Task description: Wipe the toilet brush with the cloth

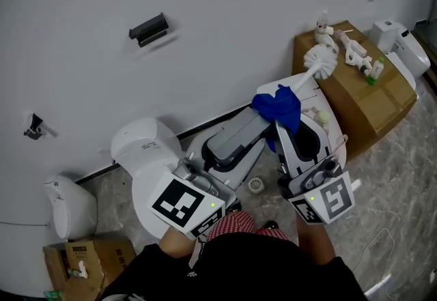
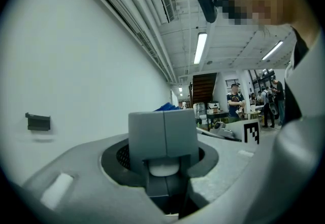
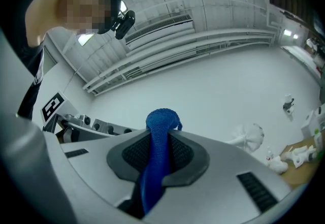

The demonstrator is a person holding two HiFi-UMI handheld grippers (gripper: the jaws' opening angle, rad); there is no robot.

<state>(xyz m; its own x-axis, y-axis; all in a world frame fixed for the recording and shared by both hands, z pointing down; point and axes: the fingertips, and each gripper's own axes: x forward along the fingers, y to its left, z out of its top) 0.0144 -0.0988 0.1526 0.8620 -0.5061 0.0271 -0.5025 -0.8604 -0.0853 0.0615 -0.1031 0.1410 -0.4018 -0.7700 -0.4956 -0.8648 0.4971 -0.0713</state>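
Our left gripper [image 1: 252, 130] is clamped on the toilet brush [image 1: 321, 61] by its stiff grey handle, the white head poking toward the upper right. Our right gripper [image 1: 287, 130] pinches the soft blue cloth [image 1: 278, 107] at centre. We judge the brush light, best held by that handle.

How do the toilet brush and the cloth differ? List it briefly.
The toilet brush is white and stiff; the cloth is blue, soft and bunched. The toilet brush's grey end sits in the left gripper; the cloth is pinched in the right gripper. Both are held off the floor.
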